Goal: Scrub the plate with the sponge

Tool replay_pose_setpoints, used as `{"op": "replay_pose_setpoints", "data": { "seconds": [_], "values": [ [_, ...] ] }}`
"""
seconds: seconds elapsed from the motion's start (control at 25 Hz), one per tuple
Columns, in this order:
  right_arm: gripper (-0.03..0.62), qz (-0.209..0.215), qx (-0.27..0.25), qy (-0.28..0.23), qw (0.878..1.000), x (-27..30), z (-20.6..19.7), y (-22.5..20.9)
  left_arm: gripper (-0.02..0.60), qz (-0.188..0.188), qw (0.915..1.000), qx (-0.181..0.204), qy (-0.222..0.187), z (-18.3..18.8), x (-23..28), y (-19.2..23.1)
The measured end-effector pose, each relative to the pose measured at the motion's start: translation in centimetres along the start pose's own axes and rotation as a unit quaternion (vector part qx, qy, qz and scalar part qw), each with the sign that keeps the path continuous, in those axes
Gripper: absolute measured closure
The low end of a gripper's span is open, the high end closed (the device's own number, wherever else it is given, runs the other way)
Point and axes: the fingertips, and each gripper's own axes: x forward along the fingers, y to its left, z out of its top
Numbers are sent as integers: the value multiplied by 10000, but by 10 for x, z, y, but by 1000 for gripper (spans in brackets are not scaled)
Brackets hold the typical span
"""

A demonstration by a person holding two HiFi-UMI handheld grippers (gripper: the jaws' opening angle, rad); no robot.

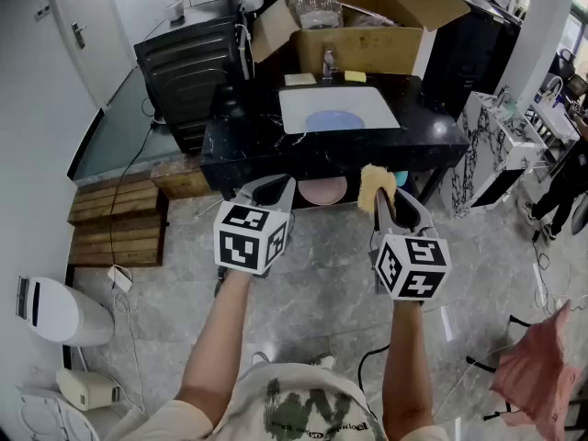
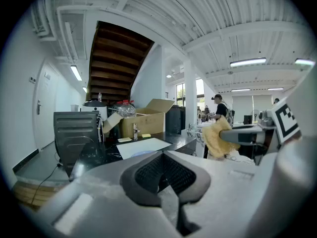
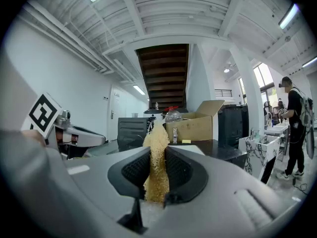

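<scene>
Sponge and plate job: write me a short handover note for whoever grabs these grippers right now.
Left gripper: shut, empty, over the floor short of the black table.
Right gripper: shut on the yellow sponge, also short of the table.
Blue plate: on the white mat on the table, no gripper near it.
Done: sponge in grip.
Left: bring sponge to plate, scrub.
</scene>
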Motion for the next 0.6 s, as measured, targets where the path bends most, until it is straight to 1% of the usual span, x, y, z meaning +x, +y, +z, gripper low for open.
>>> {"op": "replay_pose_setpoints", "data": {
  "seconds": [0.32, 0.6],
  "values": [
    [525, 115, 43, 0, 9999, -3, -4, -31, 581, 90, 9999, 22, 37, 0, 19, -28],
    [525, 246, 62, 31, 9997, 5, -9, -47, 581, 153, 9999, 21, 50, 3, 37, -36]
  ]
}}
